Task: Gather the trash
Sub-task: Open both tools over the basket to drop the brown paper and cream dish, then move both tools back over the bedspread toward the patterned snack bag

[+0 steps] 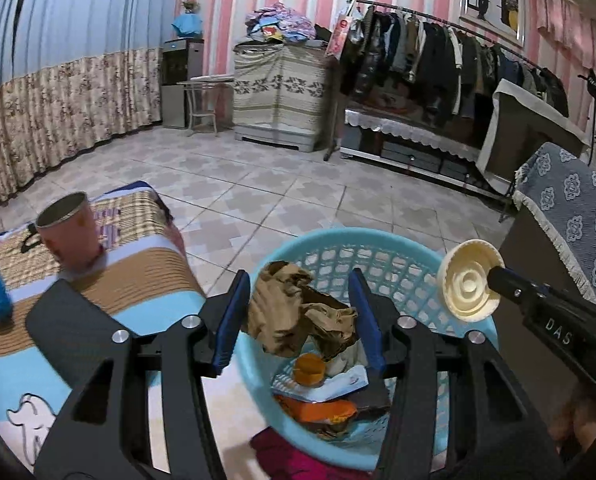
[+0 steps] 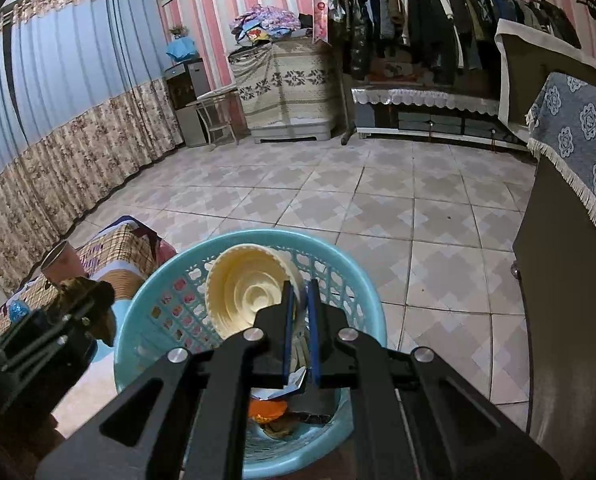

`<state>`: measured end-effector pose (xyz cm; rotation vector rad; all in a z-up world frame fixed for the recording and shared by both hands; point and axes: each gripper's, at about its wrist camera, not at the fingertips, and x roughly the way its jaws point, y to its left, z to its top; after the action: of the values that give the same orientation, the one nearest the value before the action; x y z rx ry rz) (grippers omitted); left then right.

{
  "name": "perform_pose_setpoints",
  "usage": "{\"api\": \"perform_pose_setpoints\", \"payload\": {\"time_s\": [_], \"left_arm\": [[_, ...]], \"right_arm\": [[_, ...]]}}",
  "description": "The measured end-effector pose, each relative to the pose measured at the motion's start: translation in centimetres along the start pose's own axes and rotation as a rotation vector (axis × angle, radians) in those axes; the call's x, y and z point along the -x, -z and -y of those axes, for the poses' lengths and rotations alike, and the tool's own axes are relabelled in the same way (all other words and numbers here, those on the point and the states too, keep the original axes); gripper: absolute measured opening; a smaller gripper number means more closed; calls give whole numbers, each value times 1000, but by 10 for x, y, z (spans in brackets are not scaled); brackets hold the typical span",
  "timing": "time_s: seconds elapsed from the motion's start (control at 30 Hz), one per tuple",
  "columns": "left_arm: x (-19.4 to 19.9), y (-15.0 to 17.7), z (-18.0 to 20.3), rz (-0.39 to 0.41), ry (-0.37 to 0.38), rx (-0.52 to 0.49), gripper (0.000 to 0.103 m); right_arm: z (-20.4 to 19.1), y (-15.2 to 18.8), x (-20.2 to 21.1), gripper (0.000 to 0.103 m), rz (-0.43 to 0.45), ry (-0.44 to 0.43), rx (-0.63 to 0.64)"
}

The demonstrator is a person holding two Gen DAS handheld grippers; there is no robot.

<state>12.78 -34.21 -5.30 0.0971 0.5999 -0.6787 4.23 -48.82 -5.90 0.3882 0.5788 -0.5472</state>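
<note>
Trash over the blue basket (image 1: 378,240)

My left tongs (image 1: 298,300), blades parted, bracket a crumpled brown paper wad (image 1: 294,312) low at frame centre; whether they press it I cannot tell. My right tongs (image 2: 300,292) are clenched on a cream ribbed lid (image 2: 250,292), mid-frame above the rim.

A crumpled brown paper wad (image 1: 298,312) hangs above the round light-blue plastic lattice basket (image 1: 382,240), over its left part. A cream ribbed plastic lid (image 1: 468,286), round and tilted on edge with its hollow side showing, sits above the basket's right rim. Inside the basket lie a small orange cap (image 1: 309,368), a white-and-blue wrapper (image 1: 334,386) and an orange packet (image 1: 318,410).
</note>
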Motion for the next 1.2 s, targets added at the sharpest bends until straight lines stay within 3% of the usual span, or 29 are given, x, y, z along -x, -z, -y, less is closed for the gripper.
{"api": "perform_pose_setpoints", "payload": {"time_s": [0.17, 0.37, 0.53, 0.63, 0.83, 0.9, 0.97, 1.2], "left_arm": [[-3, 1, 0, -2, 15, -1, 55], [6, -1, 0, 30, -6, -13, 70], [18, -2, -12, 62, -69, -15, 90], [26, 2, -25, 80, -105, 6, 96], [43, 2, -49, 93, -186, 37, 97], [50, 1, -58, 98, -199, 58, 97], [54, 0, -64, 101, -203, 68, 97], [75, -1, -80, 111, -260, 72, 97]], "right_arm": [[3, 2, -4, 7, -9, 4, -1], [1, 2, -6, 7, -12, 9, 12], [-5, 4, -11, 7, -15, 10, 30], [-13, 8, -16, 7, -19, 22, 59], [-26, 12, -26, 12, -29, 41, 95], [-34, 16, -32, 20, -35, 65, 132], [-39, 20, -36, 44, -43, 77, 159], [-41, 20, -40, 73, -73, 82, 163]]}}
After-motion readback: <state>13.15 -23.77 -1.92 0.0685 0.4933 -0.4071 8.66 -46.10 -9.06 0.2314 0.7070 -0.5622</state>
